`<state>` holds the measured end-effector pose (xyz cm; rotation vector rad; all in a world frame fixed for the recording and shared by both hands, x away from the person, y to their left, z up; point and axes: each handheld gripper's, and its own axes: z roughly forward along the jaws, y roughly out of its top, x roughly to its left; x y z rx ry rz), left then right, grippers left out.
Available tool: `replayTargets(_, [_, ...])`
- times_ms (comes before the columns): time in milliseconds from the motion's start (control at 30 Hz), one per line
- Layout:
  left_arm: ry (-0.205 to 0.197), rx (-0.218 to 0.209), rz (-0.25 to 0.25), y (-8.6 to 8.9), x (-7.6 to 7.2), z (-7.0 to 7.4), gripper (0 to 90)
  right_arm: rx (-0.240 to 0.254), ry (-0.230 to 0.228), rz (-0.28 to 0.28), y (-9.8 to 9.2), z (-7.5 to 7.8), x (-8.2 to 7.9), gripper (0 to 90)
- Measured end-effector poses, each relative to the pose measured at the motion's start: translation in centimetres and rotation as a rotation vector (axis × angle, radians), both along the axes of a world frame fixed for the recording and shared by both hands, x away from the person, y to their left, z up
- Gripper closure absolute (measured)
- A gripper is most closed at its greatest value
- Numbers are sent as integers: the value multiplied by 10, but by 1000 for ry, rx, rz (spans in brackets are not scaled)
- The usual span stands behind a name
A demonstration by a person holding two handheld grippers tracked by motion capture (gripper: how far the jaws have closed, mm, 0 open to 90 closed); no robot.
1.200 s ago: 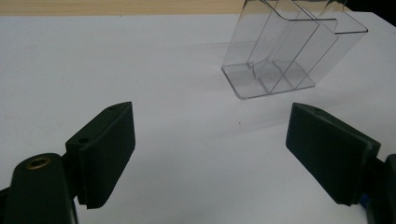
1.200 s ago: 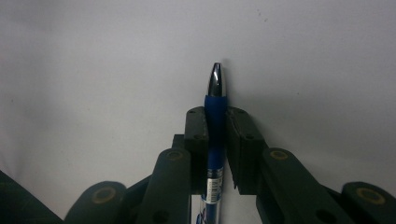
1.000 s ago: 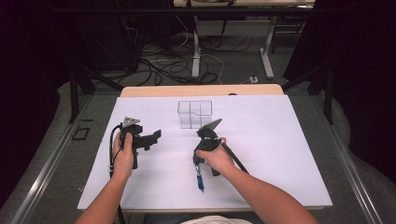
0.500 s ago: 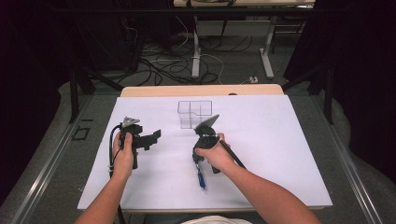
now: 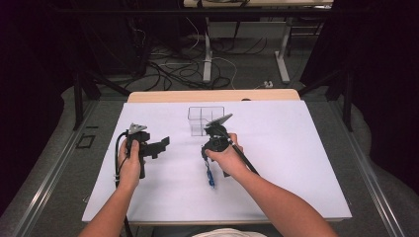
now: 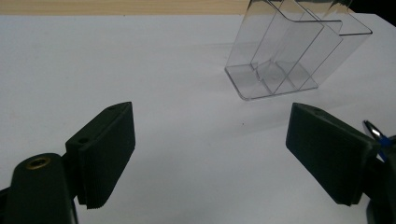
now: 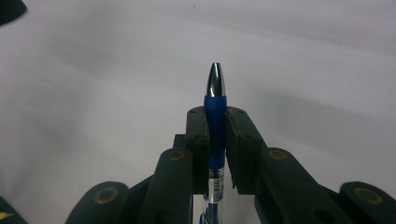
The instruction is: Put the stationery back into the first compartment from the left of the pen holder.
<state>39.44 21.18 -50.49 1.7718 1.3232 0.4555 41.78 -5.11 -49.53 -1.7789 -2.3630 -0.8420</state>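
A blue pen [image 7: 215,107] with a silver tip is clamped between the jaws of my right gripper [image 7: 215,122], tip pointing out past the pads. From above, the pen [image 5: 210,174] hangs below the right gripper [image 5: 206,154] over the middle of the white sheet. A clear plastic organizer [image 5: 200,121] with compartments stands just behind that hand; its compartments [image 6: 285,56] look empty. My left gripper [image 5: 160,145] is held at the left with its jaws wide apart and nothing between them [image 6: 210,158].
The table's white sheet [image 5: 296,148] lies bare to the right and front. A wooden table edge [image 5: 212,95] runs along the back. Cables and metal frame legs [image 5: 207,54] lie on the dark floor beyond.
My right gripper has risen slightly with the pen in it. The left gripper has stayed where it was.
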Motion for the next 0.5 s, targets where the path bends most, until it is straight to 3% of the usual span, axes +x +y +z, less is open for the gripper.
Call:
replayTargets(267, [-1, -1, 7, 2, 0, 1, 156, 22, -245, 42, 4, 15, -3, 801])
replayTargets(367, [-5, -5, 14, 3, 0, 1, 157, 36, -304, 36, 6, 24, -2, 801])
replayTargets(400, [-10, -8, 18, 3, 0, 1, 156, 34, -363, 43, 7, 30, -1, 801])
replayTargets(500, [-5, -12, 20, 4, 1, 1, 157, 44, -400, 37, 8, 36, 1, 801])
